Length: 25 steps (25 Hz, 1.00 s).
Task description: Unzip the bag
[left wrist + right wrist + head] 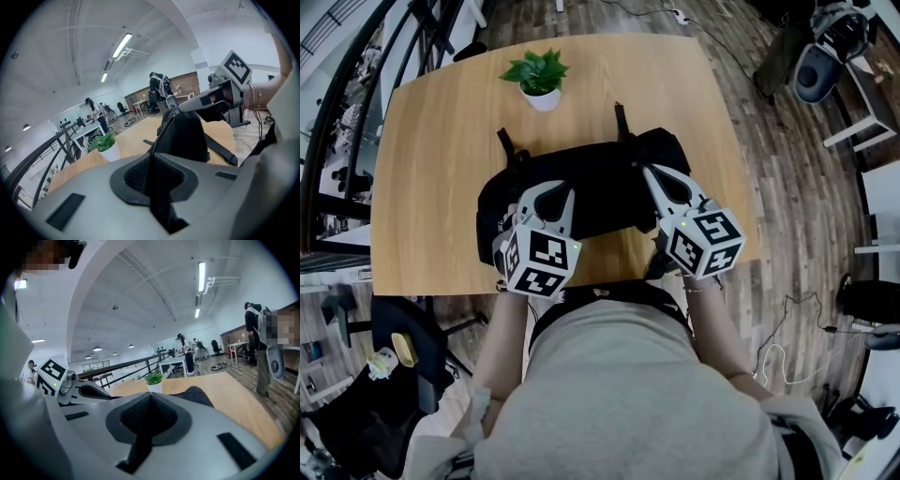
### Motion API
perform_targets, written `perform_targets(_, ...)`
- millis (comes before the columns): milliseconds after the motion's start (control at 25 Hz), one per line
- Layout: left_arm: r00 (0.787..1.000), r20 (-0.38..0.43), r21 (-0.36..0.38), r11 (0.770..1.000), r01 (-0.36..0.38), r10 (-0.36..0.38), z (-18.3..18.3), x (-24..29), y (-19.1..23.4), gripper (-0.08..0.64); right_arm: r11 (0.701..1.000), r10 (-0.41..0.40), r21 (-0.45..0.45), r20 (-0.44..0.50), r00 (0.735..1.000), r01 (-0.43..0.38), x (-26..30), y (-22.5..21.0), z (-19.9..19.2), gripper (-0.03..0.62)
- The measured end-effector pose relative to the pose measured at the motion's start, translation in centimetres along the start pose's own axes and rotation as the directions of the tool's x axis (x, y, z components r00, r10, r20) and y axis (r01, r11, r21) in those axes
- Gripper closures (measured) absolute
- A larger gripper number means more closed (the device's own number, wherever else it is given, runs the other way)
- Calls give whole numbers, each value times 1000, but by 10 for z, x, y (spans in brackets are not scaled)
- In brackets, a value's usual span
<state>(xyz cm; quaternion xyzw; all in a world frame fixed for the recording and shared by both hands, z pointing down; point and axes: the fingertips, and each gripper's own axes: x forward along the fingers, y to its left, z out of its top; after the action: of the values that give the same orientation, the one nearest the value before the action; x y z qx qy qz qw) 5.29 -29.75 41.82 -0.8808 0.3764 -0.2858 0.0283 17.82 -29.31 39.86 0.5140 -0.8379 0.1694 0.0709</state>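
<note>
A black bag (600, 187) lies on the wooden table (431, 159), close to its near edge. My left gripper (547, 190) is shut on the bag's left part; in the left gripper view its jaws (152, 158) pinch black fabric beside the zipper line (153, 140). That line climbs the raised bag (185, 136) to my right gripper (179, 107), whose tips are shut at the bag's top ridge, apparently on the zipper pull. In the right gripper view the closed jaws (150, 397) hide the pull; the bag (199, 396) and the left gripper (104, 395) show behind.
A small potted plant (540, 79) stands at the table's far side, behind the bag. Two bag straps (620, 119) stick out toward it. A black chair (405, 342) is on the floor at lower left, and a railing (342, 112) runs along the left.
</note>
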Motion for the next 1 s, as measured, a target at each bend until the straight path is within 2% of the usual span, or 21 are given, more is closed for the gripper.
perform_targets(280,1000,-3,3,1000,2,-2,-1,1,-1,520,999,-36,6,5,999,36,-8,-20,4,581)
perform_targets(720,1000,10,-64,998,2,-2,-4,-3,-1,520,993,-102,52,17,995,101,-25,-53,9,580)
perform_targets(1000,1000,17,-105,994,-11,13,-3,-4,-2,518,993,-109,55,20,994,108,-28,-53,7,580)
